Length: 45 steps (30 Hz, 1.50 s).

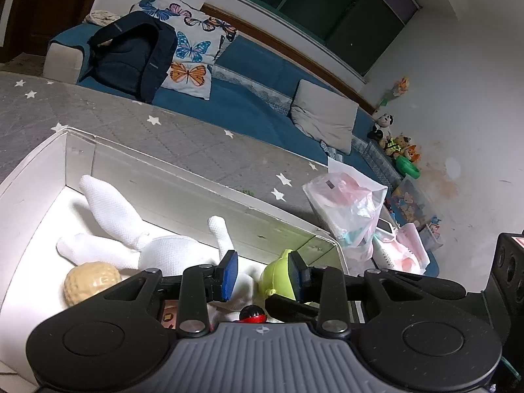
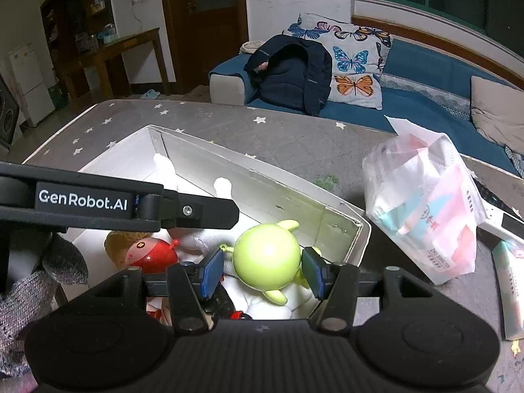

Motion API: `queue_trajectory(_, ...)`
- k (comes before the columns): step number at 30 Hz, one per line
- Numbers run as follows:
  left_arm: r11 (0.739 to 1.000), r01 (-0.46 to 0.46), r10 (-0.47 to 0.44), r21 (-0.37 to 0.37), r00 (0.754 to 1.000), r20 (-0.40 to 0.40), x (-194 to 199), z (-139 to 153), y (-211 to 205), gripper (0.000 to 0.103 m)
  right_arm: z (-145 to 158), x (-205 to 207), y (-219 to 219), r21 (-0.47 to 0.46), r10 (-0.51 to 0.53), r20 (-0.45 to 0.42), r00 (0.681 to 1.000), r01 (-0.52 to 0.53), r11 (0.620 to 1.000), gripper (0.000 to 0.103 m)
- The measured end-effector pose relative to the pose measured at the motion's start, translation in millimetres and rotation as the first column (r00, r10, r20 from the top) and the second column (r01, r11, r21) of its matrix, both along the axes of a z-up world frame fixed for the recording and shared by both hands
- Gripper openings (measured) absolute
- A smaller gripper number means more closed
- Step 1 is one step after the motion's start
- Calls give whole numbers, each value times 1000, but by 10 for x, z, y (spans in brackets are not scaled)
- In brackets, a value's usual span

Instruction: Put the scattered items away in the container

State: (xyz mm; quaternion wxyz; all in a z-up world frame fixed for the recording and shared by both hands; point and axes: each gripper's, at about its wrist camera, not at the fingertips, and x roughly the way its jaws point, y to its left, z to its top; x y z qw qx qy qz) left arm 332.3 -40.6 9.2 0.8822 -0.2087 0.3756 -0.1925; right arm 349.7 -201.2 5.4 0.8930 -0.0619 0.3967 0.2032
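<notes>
Tongs on the right hand (image 2: 262,273) are spread wide with the green round toy (image 2: 267,258) sitting between the pads, not touching either one as far as I can tell. That toy is already inside the white box (image 2: 353,229), down at the box's near right corner, resting on the white plush bunny (image 1: 163,245). Left tongs (image 1: 263,273) are spread too, nothing pinched, hovering over the same end of the box.

My read: this is the drop-off moment for the green toy, so doing it well means lifting the right tongs straight up and keeping them wide, so a pad doesn't snag the toy's little stubby limbs and drag it back out. The left tool's arm crosses right over the box in the right wrist view, so I'd watch for the two tools bumping.

Count inside the box: one green toy, one white bunny, one red round toy (image 2: 152,255), one tan knobbly ball-ish thing (image 1: 90,281), plus something red and black (image 1: 252,314) tucked under the tools that I can't identify.

On the grey starry bench (image 2: 278,137) outside the box: one plastic bag of packets (image 2: 425,209) beyond the box's right end, and a tube-like item (image 2: 512,291) at the bench's right edge. Those probably go next.
</notes>
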Motion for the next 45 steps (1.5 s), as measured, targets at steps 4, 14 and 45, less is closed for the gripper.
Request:
queue_trajectory(4,1000,-1,1,10,1000,5,-39,10,12,35,18,-36,0,-4,1,3,1000,-1,1000,54)
queue_trajectory(14,998,-10,8,61,999,32,-209,111,35,35,60,-146,-7,-26,-3,23,1000,4,1000,54)
queue_trajectory(45,940,-145,99,308,982,161,-1720,330,147,37,314,-1761,108,52,-34,257,966,22,998,83)
